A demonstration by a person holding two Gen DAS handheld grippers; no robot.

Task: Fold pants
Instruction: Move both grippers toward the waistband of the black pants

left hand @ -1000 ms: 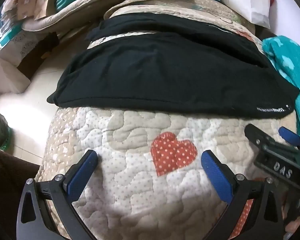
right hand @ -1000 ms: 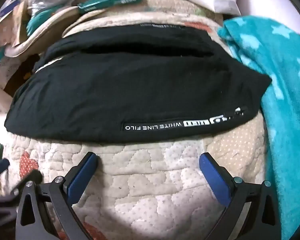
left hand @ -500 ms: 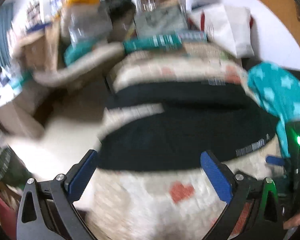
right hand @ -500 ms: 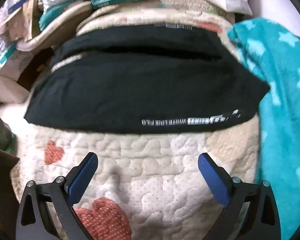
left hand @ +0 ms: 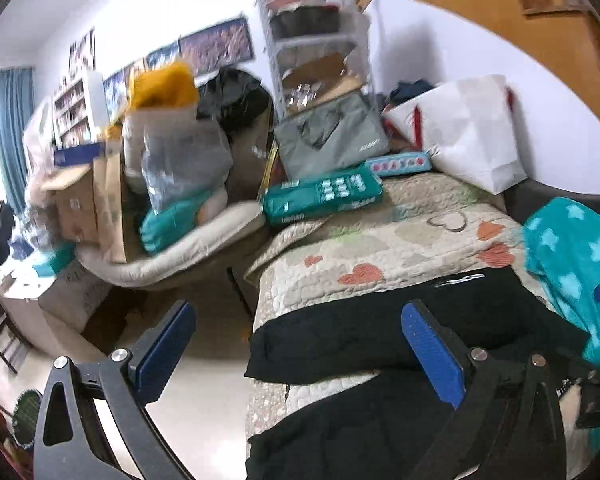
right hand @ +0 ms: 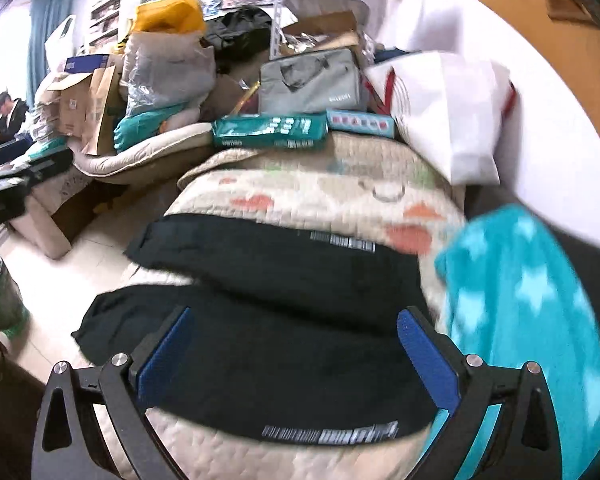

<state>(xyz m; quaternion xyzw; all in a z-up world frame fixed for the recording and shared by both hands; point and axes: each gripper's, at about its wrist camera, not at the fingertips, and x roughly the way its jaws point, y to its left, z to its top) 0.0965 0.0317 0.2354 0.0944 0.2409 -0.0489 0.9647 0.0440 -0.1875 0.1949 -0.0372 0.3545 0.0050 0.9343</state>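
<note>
The big quilt (right hand: 340, 192) holds the black pants (right hand: 268, 344), lying flat beside a blue star blanket (right hand: 520, 304). The pants look soft, light and floppy; grab them at an edge. The left claw (left hand: 300, 352) and right claw (right hand: 296, 352) are both wide apart, holding nothing.

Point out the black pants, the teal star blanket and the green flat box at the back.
black pants (right hand: 284, 352): right wrist view, middle of the near folded layer.
teal star blanket (right hand: 532, 304): right wrist view, its upper surface.
green flat box (left hand: 324, 196): left wrist view, centre of its top face.
</note>
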